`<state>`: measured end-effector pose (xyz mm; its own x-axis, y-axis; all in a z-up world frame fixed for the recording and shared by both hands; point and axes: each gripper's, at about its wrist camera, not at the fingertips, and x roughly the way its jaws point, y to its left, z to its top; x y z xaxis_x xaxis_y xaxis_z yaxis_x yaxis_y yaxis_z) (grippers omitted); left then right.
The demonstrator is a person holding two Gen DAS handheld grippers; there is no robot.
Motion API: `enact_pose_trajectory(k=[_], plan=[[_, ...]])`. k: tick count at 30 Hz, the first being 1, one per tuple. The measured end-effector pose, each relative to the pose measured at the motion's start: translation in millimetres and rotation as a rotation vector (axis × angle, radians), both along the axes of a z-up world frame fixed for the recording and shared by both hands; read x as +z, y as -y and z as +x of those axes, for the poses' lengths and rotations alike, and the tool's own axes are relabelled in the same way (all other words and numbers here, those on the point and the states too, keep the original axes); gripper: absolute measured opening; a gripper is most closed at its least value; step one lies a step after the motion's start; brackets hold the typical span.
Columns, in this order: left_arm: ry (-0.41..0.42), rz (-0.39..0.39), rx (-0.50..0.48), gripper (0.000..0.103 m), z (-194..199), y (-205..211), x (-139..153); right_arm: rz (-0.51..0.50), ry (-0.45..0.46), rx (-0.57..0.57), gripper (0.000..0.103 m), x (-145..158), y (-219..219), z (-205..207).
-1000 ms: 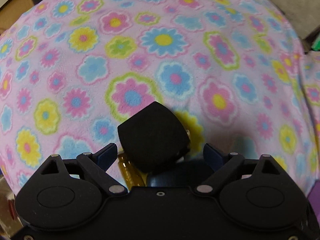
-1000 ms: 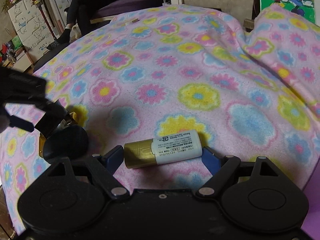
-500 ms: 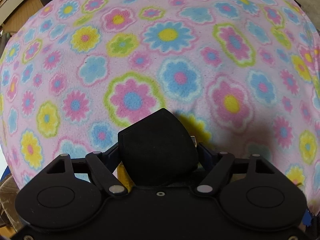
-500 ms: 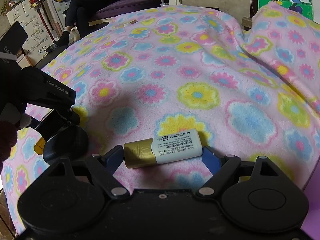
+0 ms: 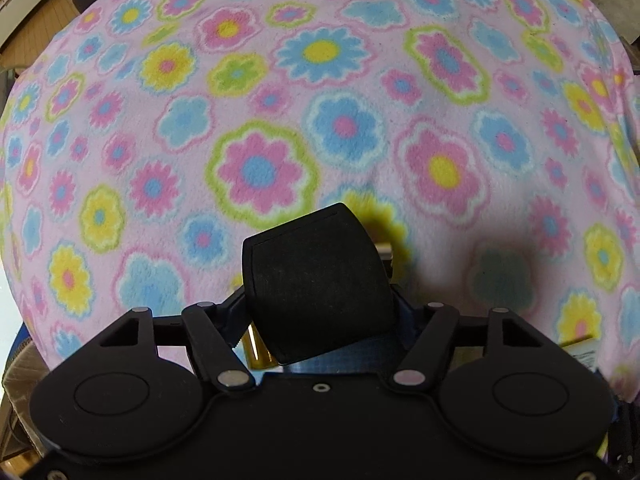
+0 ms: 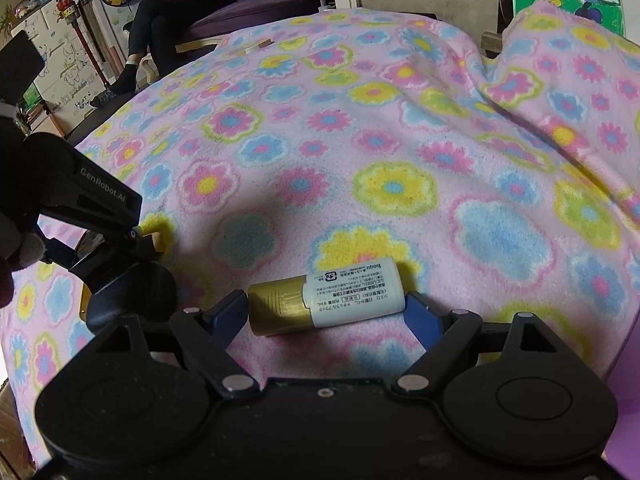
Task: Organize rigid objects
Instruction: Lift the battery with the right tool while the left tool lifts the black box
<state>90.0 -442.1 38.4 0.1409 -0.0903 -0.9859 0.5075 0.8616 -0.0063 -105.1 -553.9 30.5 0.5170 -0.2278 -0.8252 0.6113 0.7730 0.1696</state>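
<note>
My left gripper (image 5: 320, 312) points straight down at the blanket (image 5: 320, 100); its jaws have just been closing on a black-capped bottle (image 5: 316, 280), and I see the blue pads tight against the cap's sides. A gold part shows beneath the cap. Around it the blanket lies open up to its far edge. My right gripper (image 6: 326, 314) stands spread, its pads just off both ends of a tube (image 6: 324, 298) lying flat, long axis across the jaws, gold cap to the left. Its white label reads "hoyu" plus small Japanese print. I read "GenRobot.AI" on the left gripper. A seated person (image 6: 160, 20) is beyond the blanket's far edge.
</note>
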Motion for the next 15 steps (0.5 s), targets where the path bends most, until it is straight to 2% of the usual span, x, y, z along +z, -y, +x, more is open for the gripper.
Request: enact_pose_trajectory(k=[3, 5, 10, 15], plan=[[-0.011, -0.012, -0.005, 0.065, -3, -14, 6, 0.114, 0.037, 0.080, 0.085, 6, -6, -1], [-0.010, -0.023, -0.002, 0.064, -4, -25, 12, 0.151, 0.040, 0.146, 0.085, 7, -18, 4], [0.015, -0.014, 0.005, 0.063, -5, -59, 27, 0.157, 0.014, 0.278, 0.085, 5, -57, 16], [0.020, -0.026, 0.042, 0.062, 0, -104, 35, 0.131, -0.031, 0.364, 0.085, 2, -90, 25]])
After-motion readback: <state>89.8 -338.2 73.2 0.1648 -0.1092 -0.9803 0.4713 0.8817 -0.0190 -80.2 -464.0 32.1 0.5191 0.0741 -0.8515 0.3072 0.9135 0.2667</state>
